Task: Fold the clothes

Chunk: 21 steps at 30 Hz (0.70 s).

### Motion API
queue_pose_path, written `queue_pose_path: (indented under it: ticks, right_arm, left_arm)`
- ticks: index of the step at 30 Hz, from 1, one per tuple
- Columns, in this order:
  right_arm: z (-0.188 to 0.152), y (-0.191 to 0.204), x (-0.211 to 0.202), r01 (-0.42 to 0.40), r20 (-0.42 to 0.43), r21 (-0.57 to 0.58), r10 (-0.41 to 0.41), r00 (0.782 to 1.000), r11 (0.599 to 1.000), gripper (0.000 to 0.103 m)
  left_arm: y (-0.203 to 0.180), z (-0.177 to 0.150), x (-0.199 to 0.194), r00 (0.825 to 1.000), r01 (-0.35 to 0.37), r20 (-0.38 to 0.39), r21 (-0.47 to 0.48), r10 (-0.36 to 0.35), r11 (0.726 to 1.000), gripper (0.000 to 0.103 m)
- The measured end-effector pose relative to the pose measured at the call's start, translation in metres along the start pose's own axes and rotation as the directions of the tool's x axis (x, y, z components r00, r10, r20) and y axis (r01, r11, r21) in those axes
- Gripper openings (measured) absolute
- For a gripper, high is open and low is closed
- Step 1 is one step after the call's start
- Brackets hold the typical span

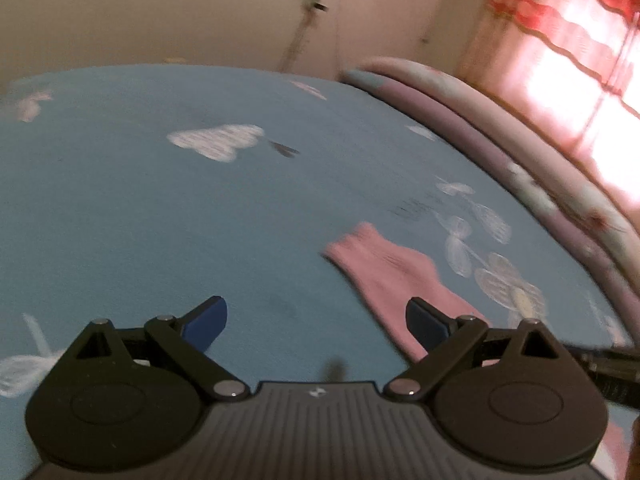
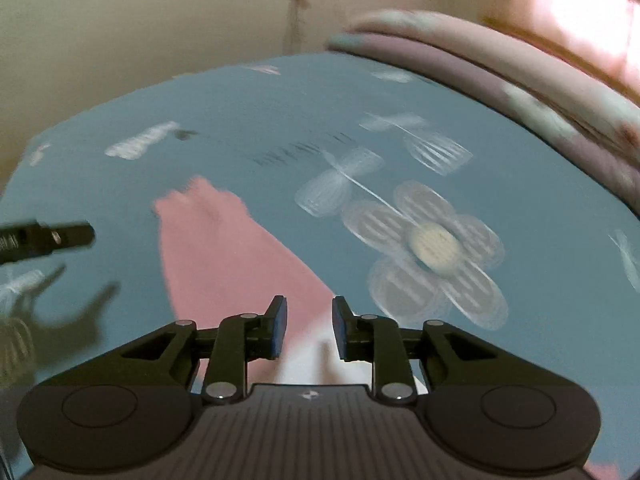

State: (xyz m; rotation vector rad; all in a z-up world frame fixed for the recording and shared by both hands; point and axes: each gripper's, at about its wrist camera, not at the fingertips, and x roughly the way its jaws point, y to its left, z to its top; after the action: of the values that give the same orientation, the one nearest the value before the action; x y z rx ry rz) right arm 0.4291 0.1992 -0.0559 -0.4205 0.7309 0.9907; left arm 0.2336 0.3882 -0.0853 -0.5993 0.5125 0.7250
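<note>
A pink sock (image 1: 394, 278) lies flat on the blue bedsheet (image 1: 160, 208), to the right of my left gripper (image 1: 316, 322), which is wide open and empty above the sheet. In the right wrist view the same pink sock (image 2: 224, 252) runs from the middle left down under my right gripper (image 2: 306, 328). The right jaws stand a small gap apart over the sock's near end, which has a white part, with nothing between them. A part of the left gripper (image 2: 48, 236) shows at the left edge.
The blue sheet (image 2: 540, 184) has white flower prints (image 2: 434, 246). Folded pink and lilac blankets (image 1: 520, 140) lie along the right side of the bed. A bright curtained window (image 1: 580, 60) is behind them. A beige wall stands at the far end.
</note>
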Motion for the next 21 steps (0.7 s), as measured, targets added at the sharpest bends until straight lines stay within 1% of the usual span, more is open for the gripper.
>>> queue_pose_path:
  ticks: [1,2,3,6,8,11,13,14,15,16,17,18,19,20,21]
  right_arm:
    - [0.009,0.011,0.009,-0.022,0.008,-0.021,0.022,1.0,1.0,0.041]
    - [0.019,0.022,0.019,-0.043,0.016,-0.042,0.044,0.999,0.998,0.044]
    - [0.028,0.033,0.028,-0.065,0.023,-0.062,0.066,0.998,0.996,0.046]
    - [0.046,0.064,0.061,-0.151,0.022,-0.11,0.154,0.988,0.982,0.045]
    - [0.053,0.085,0.08,-0.152,0.024,-0.166,0.159,0.987,0.974,0.046]
    - [0.058,0.106,0.102,-0.159,0.016,-0.223,0.167,0.986,0.962,0.047]
    - [0.059,0.116,0.113,-0.156,0.007,-0.258,0.164,0.986,0.953,0.05]
    - [0.058,0.119,0.118,-0.142,-0.004,-0.273,0.146,0.989,0.952,0.05]
    - [0.057,0.12,0.122,-0.109,-0.016,-0.284,0.109,0.994,0.953,0.05]
    - [0.056,0.121,0.124,-0.091,-0.011,-0.292,0.092,0.996,0.952,0.049]
    - [0.055,0.121,0.125,-0.074,-0.007,-0.3,0.075,0.997,0.951,0.045]
    - [0.055,0.121,0.127,-0.058,-0.002,-0.305,0.06,0.998,0.951,0.016]
    - [0.056,0.12,0.125,-0.055,0.003,-0.292,0.059,0.998,0.955,0.008]
    - [0.057,0.119,0.123,-0.055,0.01,-0.279,0.06,0.998,0.959,0.008]
    - [0.059,0.118,0.121,-0.069,0.022,-0.272,0.078,0.997,0.96,0.008]
  left_arm:
    - [0.004,0.002,-0.002,1.0,-0.025,0.013,-0.002,0.025,1.0,0.096]
    - [0.009,0.005,-0.005,0.999,-0.043,0.028,-0.008,0.043,0.999,0.096]
    - [0.013,0.007,-0.009,0.997,-0.06,0.044,-0.014,0.061,0.998,0.096]
    - [0.031,0.014,-0.019,0.992,-0.095,0.081,-0.063,0.1,0.993,0.096]
    - [0.043,0.018,-0.025,0.988,-0.111,0.101,-0.1,0.121,0.989,0.096]
    - [0.048,0.02,-0.025,0.99,-0.098,0.094,-0.112,0.109,0.989,0.096]
    - [0.052,0.021,-0.024,0.991,-0.09,0.09,-0.12,0.101,0.989,0.096]
    - [0.054,0.021,-0.024,0.991,-0.085,0.088,-0.124,0.097,0.989,0.096]
    - [0.056,0.022,-0.024,0.992,-0.081,0.085,-0.128,0.093,0.988,0.096]
    - [0.057,0.022,-0.024,0.993,-0.077,0.083,-0.132,0.089,0.988,0.096]
    - [0.059,0.023,-0.024,0.993,-0.073,0.081,-0.137,0.084,0.988,0.096]
    - [0.061,0.023,-0.023,0.994,-0.069,0.079,-0.141,0.08,0.988,0.096]
    - [0.062,0.024,-0.023,0.994,-0.065,0.077,-0.144,0.077,0.987,0.096]
    - [0.062,0.024,-0.023,0.994,-0.064,0.079,-0.145,0.076,0.987,0.096]
    - [0.062,0.024,-0.024,0.994,-0.062,0.08,-0.146,0.075,0.987,0.096]
